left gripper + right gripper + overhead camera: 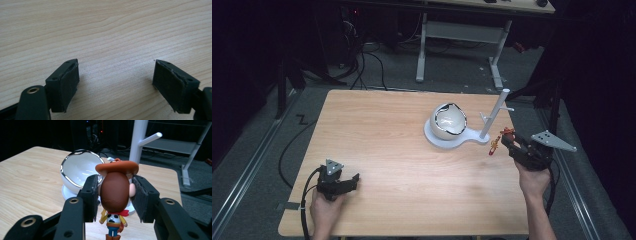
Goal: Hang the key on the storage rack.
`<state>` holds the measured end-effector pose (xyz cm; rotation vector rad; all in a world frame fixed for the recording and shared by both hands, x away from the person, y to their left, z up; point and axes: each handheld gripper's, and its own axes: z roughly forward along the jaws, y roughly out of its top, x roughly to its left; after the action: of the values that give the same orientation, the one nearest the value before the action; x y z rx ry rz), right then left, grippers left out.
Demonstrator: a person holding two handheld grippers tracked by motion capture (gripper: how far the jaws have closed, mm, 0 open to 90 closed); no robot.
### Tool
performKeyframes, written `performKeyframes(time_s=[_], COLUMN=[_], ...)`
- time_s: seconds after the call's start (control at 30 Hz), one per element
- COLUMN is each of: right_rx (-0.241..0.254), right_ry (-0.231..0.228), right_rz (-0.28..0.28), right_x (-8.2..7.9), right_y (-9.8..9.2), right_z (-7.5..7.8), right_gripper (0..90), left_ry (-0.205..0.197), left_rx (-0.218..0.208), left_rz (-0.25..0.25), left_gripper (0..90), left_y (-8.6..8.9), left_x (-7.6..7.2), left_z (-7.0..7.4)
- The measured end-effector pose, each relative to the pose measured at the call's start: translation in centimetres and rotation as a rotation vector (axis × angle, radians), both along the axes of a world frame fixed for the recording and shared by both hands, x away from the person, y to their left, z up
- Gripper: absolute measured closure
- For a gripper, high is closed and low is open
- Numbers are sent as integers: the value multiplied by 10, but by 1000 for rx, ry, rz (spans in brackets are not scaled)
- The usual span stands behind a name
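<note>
Cowboy figurine (115, 195), a small toy with a brown hat, red neckerchief and yellow shirt, is clamped by its head between the two black pads of the right hand-held gripper (115, 196). The pads press on both sides of the head; the body hangs free below them. In the high view the cowboy figurine (495, 143) is held above the right edge of the desk (387, 145), just beside the base of the white stand (493, 117), apart from it. A small loop appears to sit on top of the hat, though it is too small to confirm.

White stand: an upright post with short side pegs, rising from a flat white base that also carries a white bowl (449, 120). The bowl has a dark metallic rim and is tilted, its opening facing the person's side.

Left hand-held gripper (343, 183): resting at the near left part of the desk, held in the left hand (326, 210). In the left gripper view its jaws stand wide apart with bare wood grain between them; nothing is gripped.
</note>
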<state>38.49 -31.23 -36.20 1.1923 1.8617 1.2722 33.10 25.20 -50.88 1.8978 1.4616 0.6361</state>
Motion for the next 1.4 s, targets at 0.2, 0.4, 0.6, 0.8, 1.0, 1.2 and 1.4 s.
performKeyframes(time_s=[0.2,0.4,0.6,0.8,1.0,1.2,1.4], right_rx=[21,38,46,32,49,40,31], right_ry=[-12,-32,-40,-47,-60,-60,-52], right_rz=[-28,-46,-62,-74,-88,-95,-96], right_x=[5,9,17,23,30,36,43], right_y=[-8,-15,-20,-18,-20,-21,-20], right_z=[6,16,27,34,40,49,52], right_gripper=[585,585,585,585,585,585,585], left_ry=[0,0,0,0,0,0,0], left_rx=[0,1,1,1,0,1,1], left_rz=[0,0,0,0,1,0,0], left_gripper=[217,217,217,217,217,217,217], left_y=[0,0,0,0,0,0,0], left_x=[0,0,0,0,0,0,0], left_z=[0,0,0,0,0,0,0])
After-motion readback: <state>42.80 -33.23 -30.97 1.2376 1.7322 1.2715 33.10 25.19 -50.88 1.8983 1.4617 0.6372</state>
